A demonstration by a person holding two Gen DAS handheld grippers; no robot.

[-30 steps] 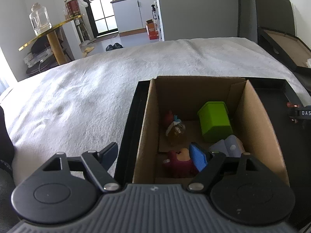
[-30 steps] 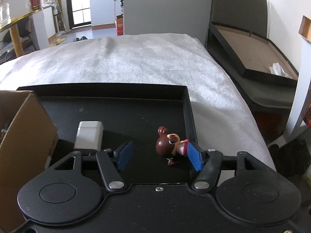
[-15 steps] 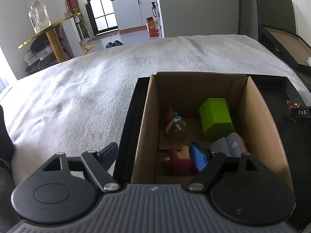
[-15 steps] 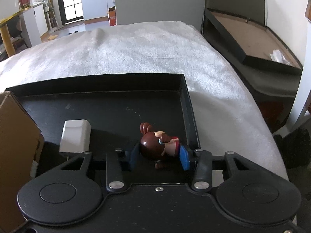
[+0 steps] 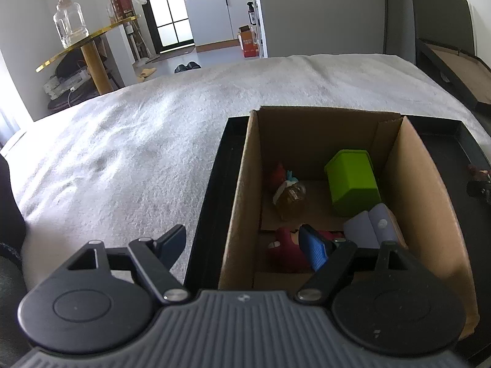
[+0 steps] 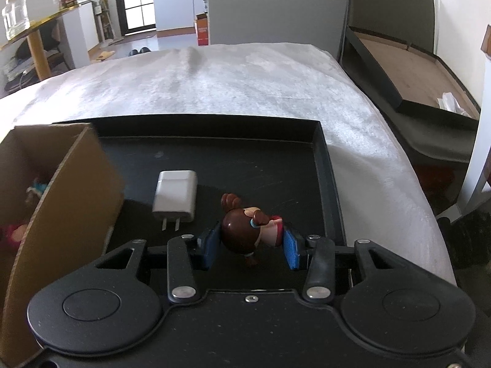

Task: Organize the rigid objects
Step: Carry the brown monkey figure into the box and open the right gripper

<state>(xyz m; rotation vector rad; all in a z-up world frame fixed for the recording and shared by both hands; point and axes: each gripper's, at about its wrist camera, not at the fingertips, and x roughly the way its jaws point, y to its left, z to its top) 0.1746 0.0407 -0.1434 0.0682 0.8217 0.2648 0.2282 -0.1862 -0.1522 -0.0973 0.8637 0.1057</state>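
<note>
My right gripper (image 6: 250, 247) clamped on doll (image 6: 245, 230), lifted above tray (image 6: 322, 153). Left gripper (image 5: 242, 245) open at box (image 5: 423, 190) near-left wall. I'd carry doll left, clear rim, release low.

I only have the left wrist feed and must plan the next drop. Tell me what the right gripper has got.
Observer: The right gripper is shut on a brown-haired doll figure, its blue pads pressing both sides.
Operator: Report what else is left on the tray.
Observer: One white charger plug lies flat on the black tray, prongs pointing toward the gripper, left of the doll.
Operator: Say how it sits against the box.
Observer: The charger is close to the cardboard box wall, with a gap of bare tray between them.
</note>
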